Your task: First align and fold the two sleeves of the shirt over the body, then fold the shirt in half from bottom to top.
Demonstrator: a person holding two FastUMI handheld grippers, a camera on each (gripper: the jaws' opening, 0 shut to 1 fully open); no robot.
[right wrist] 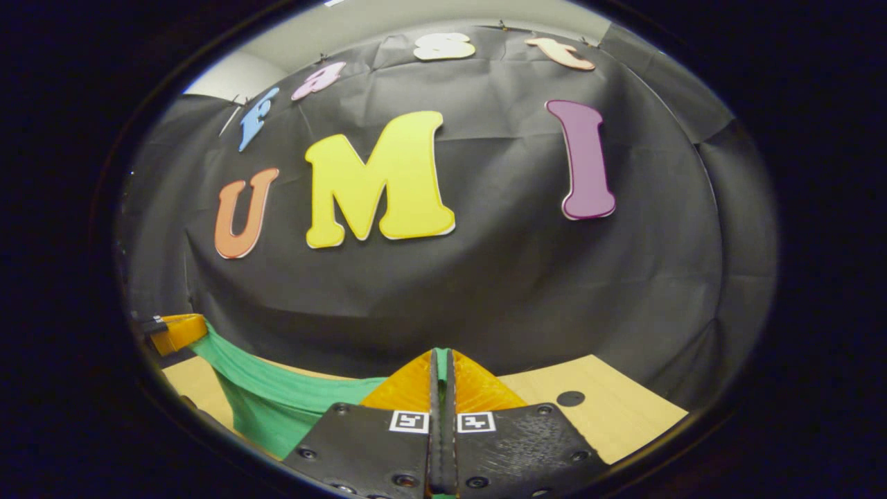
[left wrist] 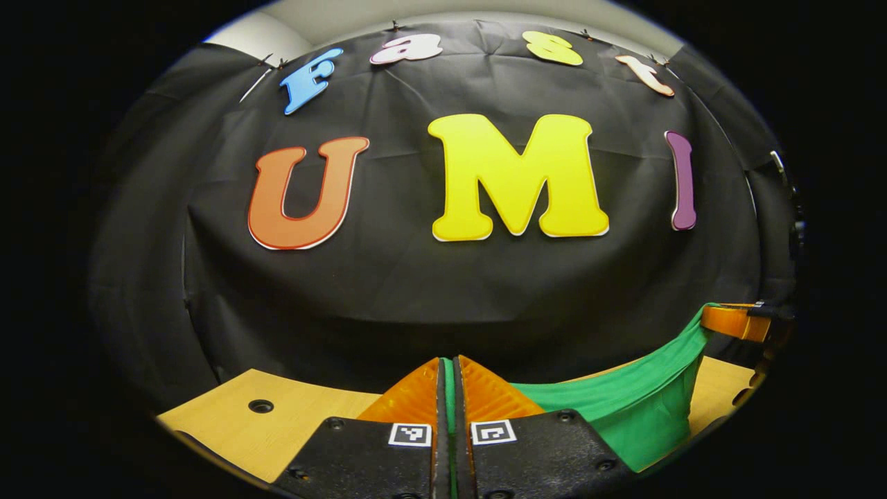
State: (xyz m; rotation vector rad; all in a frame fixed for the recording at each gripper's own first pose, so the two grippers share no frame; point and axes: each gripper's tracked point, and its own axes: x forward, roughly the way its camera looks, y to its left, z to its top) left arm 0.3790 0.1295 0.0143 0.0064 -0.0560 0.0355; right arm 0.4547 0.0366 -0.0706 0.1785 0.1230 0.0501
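My left hand-held gripper (left wrist: 449, 378) and right hand-held gripper (right wrist: 441, 371) each pinch the green shirt (left wrist: 624, 405), which hangs stretched between them above the tabletop (left wrist: 277, 423) at lower frame. It looks light, limp, best carried by its edge.

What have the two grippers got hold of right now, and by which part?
Both hold the green cloth shirt by one edge: left gripper and right gripper each pinch it, stretched between them above the wooden table. Which edge, unclear.
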